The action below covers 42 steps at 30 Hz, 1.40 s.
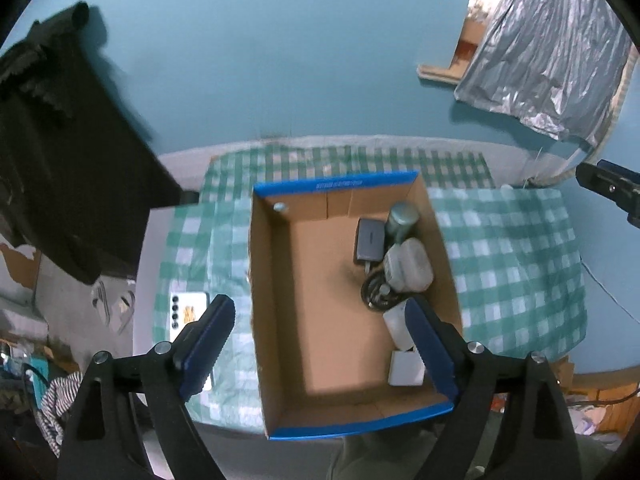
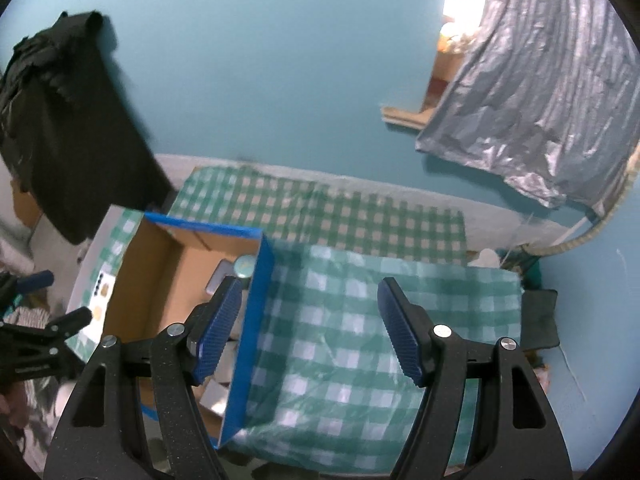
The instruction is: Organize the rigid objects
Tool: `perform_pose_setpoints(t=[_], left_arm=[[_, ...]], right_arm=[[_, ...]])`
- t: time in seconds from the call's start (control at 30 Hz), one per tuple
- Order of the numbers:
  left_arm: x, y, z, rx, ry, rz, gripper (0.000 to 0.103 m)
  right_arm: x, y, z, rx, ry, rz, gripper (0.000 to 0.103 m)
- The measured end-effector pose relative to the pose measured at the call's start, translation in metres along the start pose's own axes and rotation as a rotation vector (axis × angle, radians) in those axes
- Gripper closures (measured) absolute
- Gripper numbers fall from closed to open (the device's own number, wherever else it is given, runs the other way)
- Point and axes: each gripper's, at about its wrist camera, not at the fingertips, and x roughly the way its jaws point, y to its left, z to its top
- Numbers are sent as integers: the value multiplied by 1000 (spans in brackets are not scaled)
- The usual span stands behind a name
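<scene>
Cardboard box (image 1: pixel 340 292) with blue rim lies straight below and ahead of the left gripper (image 1: pixel 320 344), its long axis running away from that gripper toward the wall. Rigid things already sit packed along the box's right wall: a grey can (image 1: pixel 402 216) farthest, a grey adapter (image 1: pixel 370 240) beside it, a clear case (image 1: pixel 408 266), a coiled cable, and white blocks (image 1: pixel 406 368) nearest, partly behind the right finger. Left gripper is spread wide with nothing between its jaws. To its left, outside the box, a white phone (image 1: pixel 188 314) lies on the checked cloth (image 1: pixel 512 272) of the desk, just beyond the left finger. Right gripper (image 2: pixel 310 328) also stands open and empty, over bare cloth to the right of the box. By my reading the phone is the next thing to stow, and the left gripper is plainly nearer
</scene>
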Motion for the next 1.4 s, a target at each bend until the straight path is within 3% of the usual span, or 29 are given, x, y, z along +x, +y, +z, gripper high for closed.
perform_pose_setpoints(t=[0.23,0.6,1.03,1.4], left_arm=[[-20,-10,6,11,-72,-1,10],[-41,-24,9,30,-175,-16,9],[-40,-17,17,-25,-153,10,9],[-34,-20,17,-8,-128,40,9]], right_arm=[[-22,-13,-1,35,-86,-40,33],[-33,-22,-2,40,-136,-68,32],[-25,-33,-1,67,-98,-67,32],[-21,-37,-3,74,-83,-65,32]])
